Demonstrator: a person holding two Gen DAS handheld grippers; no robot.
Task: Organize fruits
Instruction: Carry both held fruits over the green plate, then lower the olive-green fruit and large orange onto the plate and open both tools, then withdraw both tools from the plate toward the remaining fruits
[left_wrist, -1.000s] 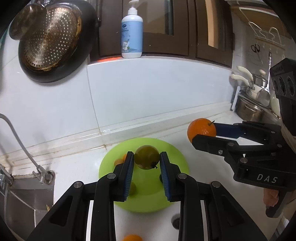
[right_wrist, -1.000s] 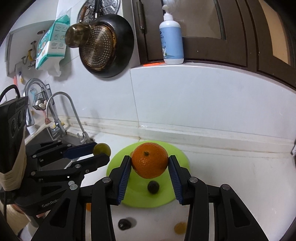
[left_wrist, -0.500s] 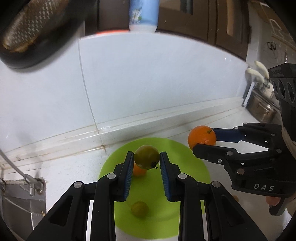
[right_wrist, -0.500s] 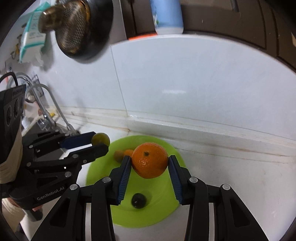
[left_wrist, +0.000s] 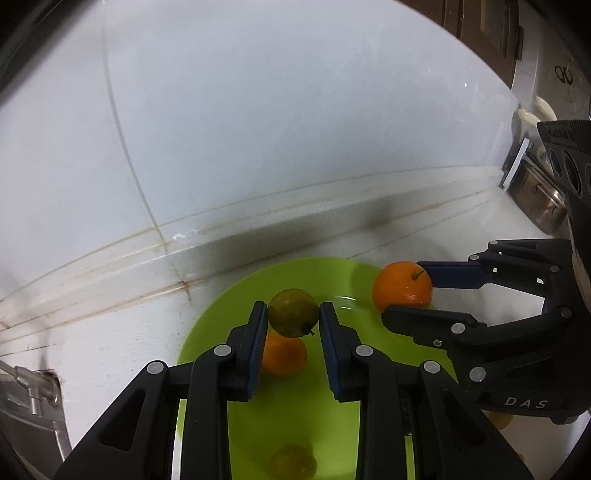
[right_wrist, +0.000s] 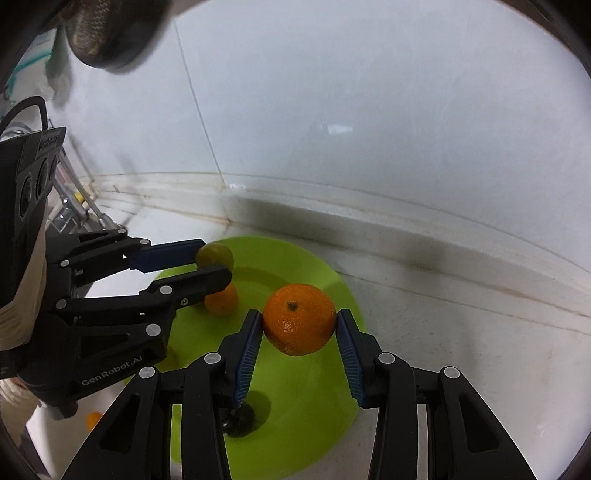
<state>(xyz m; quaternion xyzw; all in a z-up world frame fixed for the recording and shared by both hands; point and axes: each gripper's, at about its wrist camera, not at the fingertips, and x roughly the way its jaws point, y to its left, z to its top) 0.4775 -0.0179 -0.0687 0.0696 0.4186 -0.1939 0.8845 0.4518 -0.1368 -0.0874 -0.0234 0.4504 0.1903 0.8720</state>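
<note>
Left claw (left_wrist: 293, 319): clenched on a small green-yellow fruit (left_wrist: 292, 312), which sits between the tips of the blue ribbed pads (left_wrist: 256, 343). The fruit is held clear above the lime-green plate (left_wrist: 384, 360). Directly below and just behind the left pad lies a small orange fruit (left_wrist: 284, 354) resting on the plate surface. A second greenish fruit (left_wrist: 292, 462) lies on the plate nearer the claw body, between the two finger arms.

Right claw (right_wrist: 299, 332): clenched on an orange (right_wrist: 299, 319), gripped at its sides by both pads, with the dimpled end facing the camera. The orange hangs above the plate (right_wrist: 325, 406), over its far right portion. In the left wrist view the same orange (left_wrist: 402, 291) shows a short stem and sits to the right of the left claw, over the plate's right edge.

Relative layout: seen from the right claw, the left claw (right_wrist: 213, 264) is ahead and to the left, with its green fruit (right_wrist: 215, 256) over the far left part of the plate and the small orange fruit (right_wrist: 221, 299) just below it. A dark fruit (right_wrist: 239, 421) lies on the plate beneath the right claw's left finger, partly hidden. A small orange item (right_wrist: 94, 419) lies on the white bench (right_wrist: 461, 350) off the plate's left edge, below the left claw body.
</note>
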